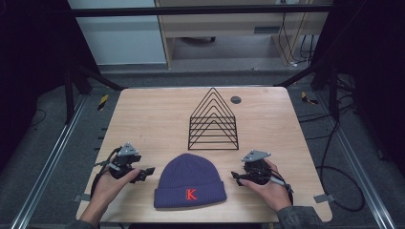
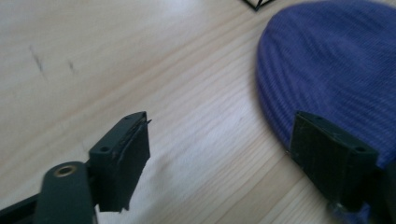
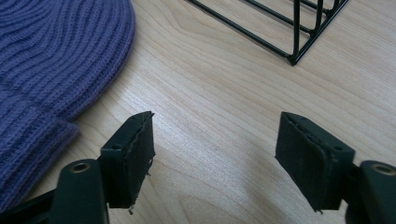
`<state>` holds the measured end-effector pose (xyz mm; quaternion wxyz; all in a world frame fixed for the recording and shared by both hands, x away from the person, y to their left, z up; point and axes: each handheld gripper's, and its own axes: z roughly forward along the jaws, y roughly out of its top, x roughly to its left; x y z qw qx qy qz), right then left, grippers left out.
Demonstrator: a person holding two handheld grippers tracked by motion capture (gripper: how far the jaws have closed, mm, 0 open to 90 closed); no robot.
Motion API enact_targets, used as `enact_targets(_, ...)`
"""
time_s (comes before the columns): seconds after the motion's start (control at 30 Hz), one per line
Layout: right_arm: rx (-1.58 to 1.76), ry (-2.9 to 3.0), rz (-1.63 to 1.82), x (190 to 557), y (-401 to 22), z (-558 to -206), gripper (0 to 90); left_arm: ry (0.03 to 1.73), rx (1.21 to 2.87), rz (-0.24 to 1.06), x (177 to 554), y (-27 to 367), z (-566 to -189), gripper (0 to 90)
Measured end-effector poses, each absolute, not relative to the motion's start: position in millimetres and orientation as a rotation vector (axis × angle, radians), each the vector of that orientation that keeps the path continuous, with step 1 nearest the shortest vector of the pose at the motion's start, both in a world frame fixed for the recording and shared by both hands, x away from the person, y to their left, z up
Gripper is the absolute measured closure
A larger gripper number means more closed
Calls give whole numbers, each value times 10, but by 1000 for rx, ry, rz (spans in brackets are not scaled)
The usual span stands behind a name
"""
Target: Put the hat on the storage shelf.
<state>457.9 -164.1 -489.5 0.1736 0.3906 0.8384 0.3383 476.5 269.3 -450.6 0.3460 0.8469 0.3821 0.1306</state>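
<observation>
The beanie (image 1: pixel 190 181) is laid flat at the table's (image 1: pixel 143 119) six o'clock, between both grippers. The left gripper (image 1: pixel 148 172) at nine o'clock and the right gripper (image 1: pixel 235 178) at three o'clock are held released, nothing gripped. One left jaw is possibly touching the beanie edge.

A light wooden table (image 1: pixel 143 119) with rounded corners stood on a grey floor (image 1: pixel 38 143) between two metal rails (image 1: pixel 52 157). Behind it were a pale wooden cabinet (image 1: pixel 224 24) and a white panel (image 1: pixel 119 38). Black cables (image 1: pixel 334 176) trailed at the right, and dark curtains flanked both sides.
</observation>
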Motion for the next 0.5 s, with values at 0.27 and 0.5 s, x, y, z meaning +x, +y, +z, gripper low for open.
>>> enact_targets(0.27,1096,2391,953,4574,-1639,-4897,306,882,2298,299,4975,2248,-4276,314)
enact_targets(0.5,1088,2392,928,4581,-1654,-4904,299,840,2407,268,5159,1889,-4416,411)
